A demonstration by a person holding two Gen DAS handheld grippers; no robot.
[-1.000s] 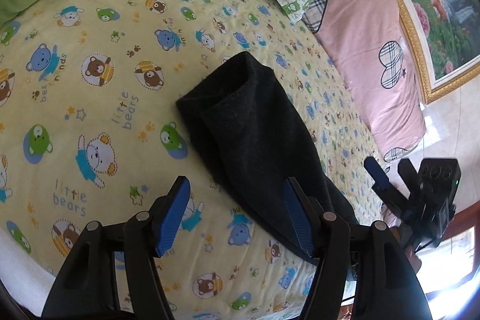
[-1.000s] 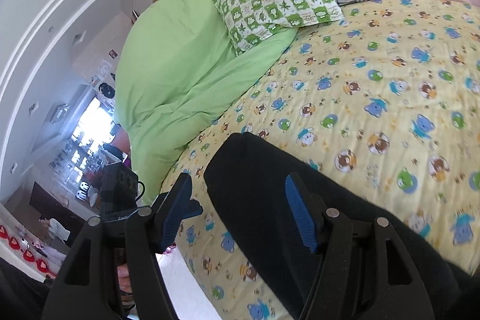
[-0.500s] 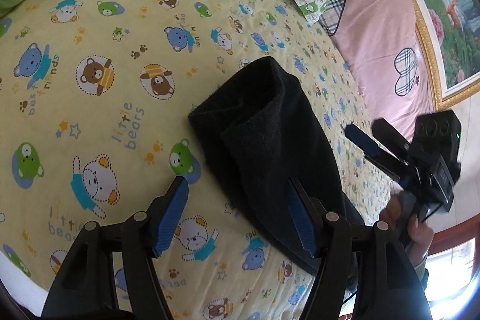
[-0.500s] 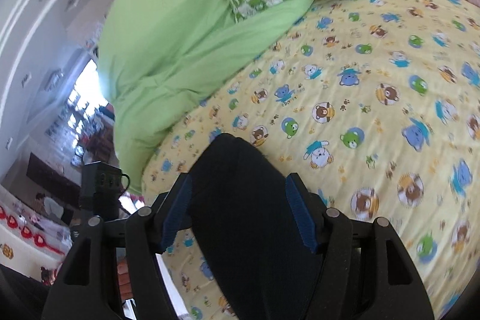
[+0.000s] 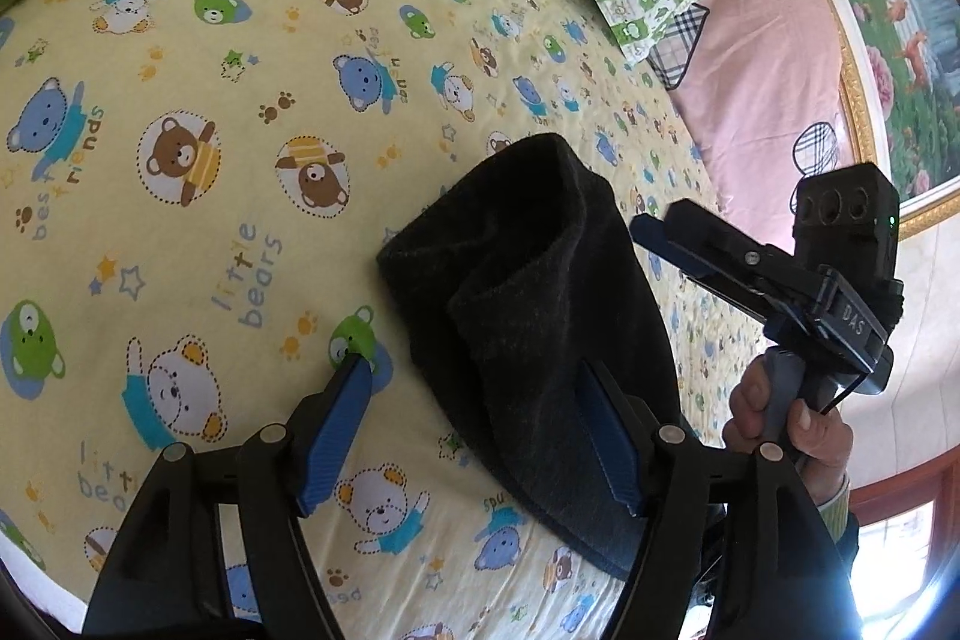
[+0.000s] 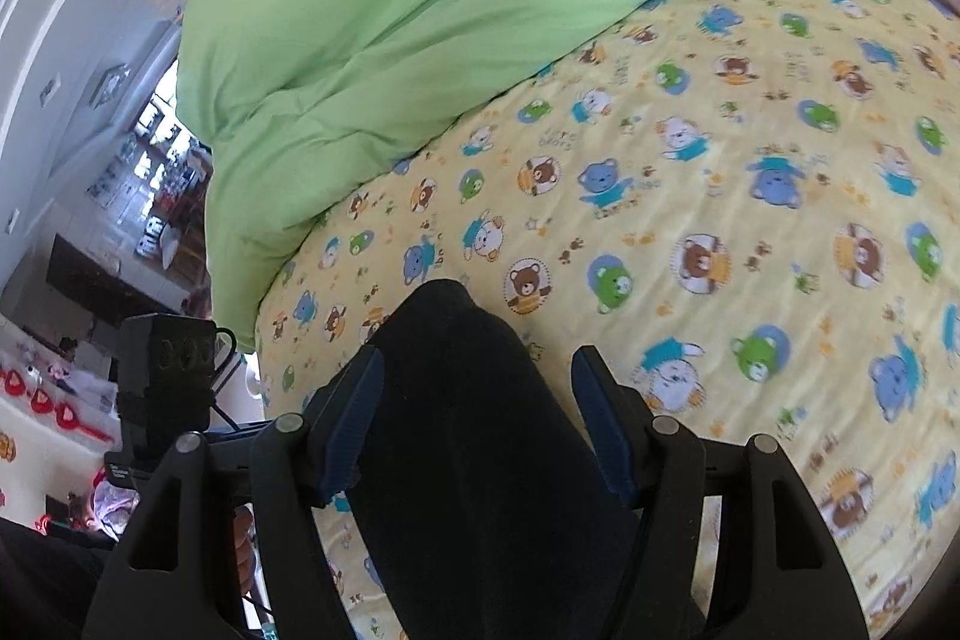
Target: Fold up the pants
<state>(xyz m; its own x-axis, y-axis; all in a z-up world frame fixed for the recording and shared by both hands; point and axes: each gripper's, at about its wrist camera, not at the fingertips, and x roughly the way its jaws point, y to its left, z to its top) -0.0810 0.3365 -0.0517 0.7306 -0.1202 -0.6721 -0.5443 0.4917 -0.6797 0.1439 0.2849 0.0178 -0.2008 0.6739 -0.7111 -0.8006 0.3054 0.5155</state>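
We saw the dark pants (image 5: pixel 540 316) lying folded into a long, narrow bundle on the yellow bear-print bed sheet (image 5: pixel 180 148), near the bed's edge. Their fabric looked black and slightly fuzzy. At the far end, one rounded layer sat on top of another, the upper edge raised in a soft curl.

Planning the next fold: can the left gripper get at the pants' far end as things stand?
Probably yes. The left gripper is open, the pants lie bare on the sheet, and nothing blocks that end.
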